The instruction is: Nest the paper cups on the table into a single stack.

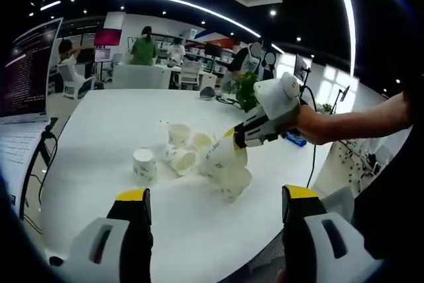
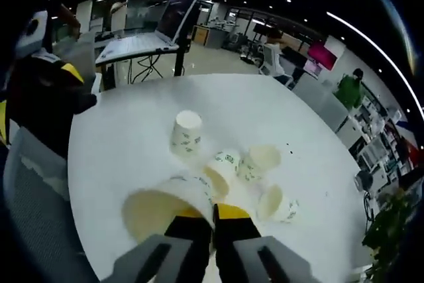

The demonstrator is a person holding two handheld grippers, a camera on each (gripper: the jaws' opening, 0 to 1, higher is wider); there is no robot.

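- Right tongs (image 2: 212, 220) pinched on the rim of a paper cup (image 2: 169, 207), held tilted above the table (image 2: 119, 130); seen from the left gripper view above another cup (image 1: 235, 182).
- Left tongs (image 1: 215, 213) spread wide, holding nothing, back near the table edge.
- Upright cup (image 2: 186, 132) standing apart; three loose cups (image 2: 248, 167) tipped over together.
- Stacking barely begun, by the look of it; most cups left to nest.
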